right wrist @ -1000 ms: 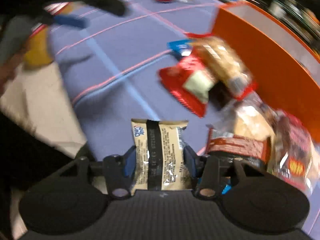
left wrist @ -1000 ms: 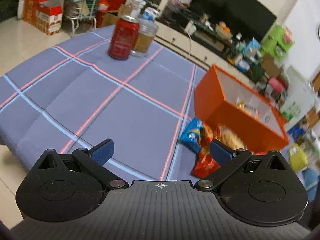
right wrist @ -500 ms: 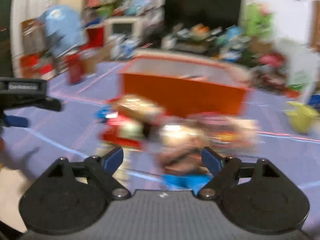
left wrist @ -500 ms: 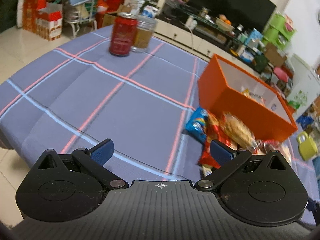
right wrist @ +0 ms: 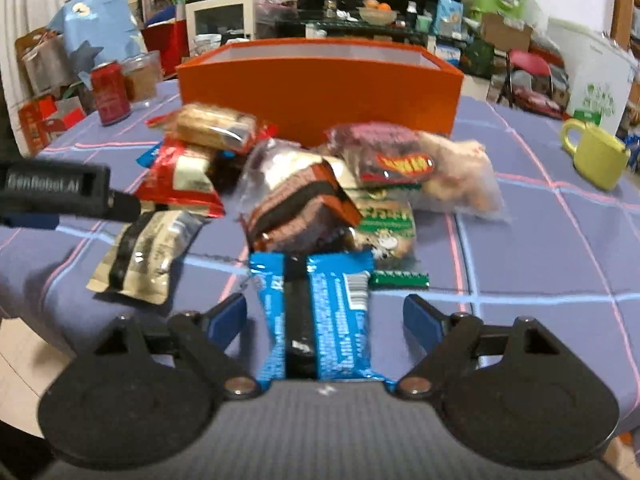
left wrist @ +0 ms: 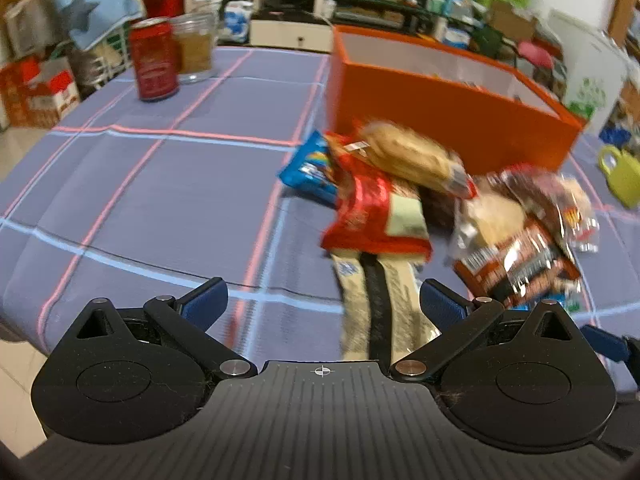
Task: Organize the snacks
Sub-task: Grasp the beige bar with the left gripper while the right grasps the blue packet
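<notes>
1. Left gripper [left wrist: 322, 304]: fingers spread wide, grasping nothing. It hangs over the near edge of the table [left wrist: 168, 184], which has a blue checked cloth.
2. Beige packet [left wrist: 376, 312] with a dark centre stripe lies flat on the cloth, between the left fingers but touching neither; its far end is tucked under a red packet [left wrist: 374, 216] at 12 o'clock.
3. Right gripper [right wrist: 324, 314]: fingers released, wide apart. A blue packet [right wrist: 320, 312] lies lengthwise between them, clear of both pads.
4. Snack pile sits at 12 o'clock from the right gripper: a brown wrapped cake [right wrist: 296, 208] on top of a green packet [right wrist: 386, 220], a clear bag with a red label [right wrist: 394, 160] behind, a cracker pack [right wrist: 216, 126] at 11 o'clock.
5. Orange box [right wrist: 320, 92] stands open just beyond the pile, touching or nearly touching the rearmost packets; cannot tell which. From the left view some packets show inside, blurred.
6. Red can [left wrist: 154, 66] and glass jar [left wrist: 195, 50] stand side by side at 10 o'clock from the left gripper, well apart from the snacks.
7. Yellow-green mug [right wrist: 596, 154] sits at 2 o'clock from the right gripper, handle facing left.
</notes>
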`<action>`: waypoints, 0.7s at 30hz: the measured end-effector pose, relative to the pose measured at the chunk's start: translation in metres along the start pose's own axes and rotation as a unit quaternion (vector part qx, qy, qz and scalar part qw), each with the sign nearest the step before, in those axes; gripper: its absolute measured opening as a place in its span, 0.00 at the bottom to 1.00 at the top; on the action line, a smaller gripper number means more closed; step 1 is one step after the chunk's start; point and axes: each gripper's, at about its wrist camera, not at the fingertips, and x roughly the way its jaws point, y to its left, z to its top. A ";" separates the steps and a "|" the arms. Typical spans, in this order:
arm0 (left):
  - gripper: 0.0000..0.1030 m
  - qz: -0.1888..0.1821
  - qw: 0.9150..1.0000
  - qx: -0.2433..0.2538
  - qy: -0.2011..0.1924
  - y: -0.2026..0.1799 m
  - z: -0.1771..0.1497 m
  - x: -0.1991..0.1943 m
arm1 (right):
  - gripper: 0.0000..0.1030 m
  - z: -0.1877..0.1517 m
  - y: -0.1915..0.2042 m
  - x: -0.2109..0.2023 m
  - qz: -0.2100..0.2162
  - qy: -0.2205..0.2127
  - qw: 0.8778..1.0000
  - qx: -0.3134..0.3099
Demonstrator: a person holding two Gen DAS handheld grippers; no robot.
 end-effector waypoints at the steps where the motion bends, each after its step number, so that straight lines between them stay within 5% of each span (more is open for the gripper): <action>1: 0.83 -0.002 1.000 0.006 0.002 -0.004 -0.002 0.002 | 0.83 -0.002 -0.003 0.002 0.005 0.007 1.000 0.006; 18: 0.70 0.017 0.998 0.065 0.005 -0.039 -0.013 0.030 | 0.79 -0.010 -0.011 -0.001 0.000 -0.016 1.000 0.003; 21: 0.70 0.017 0.998 0.062 0.005 -0.040 -0.013 0.032 | 0.68 -0.007 -0.009 0.000 0.001 -0.017 1.000 -0.001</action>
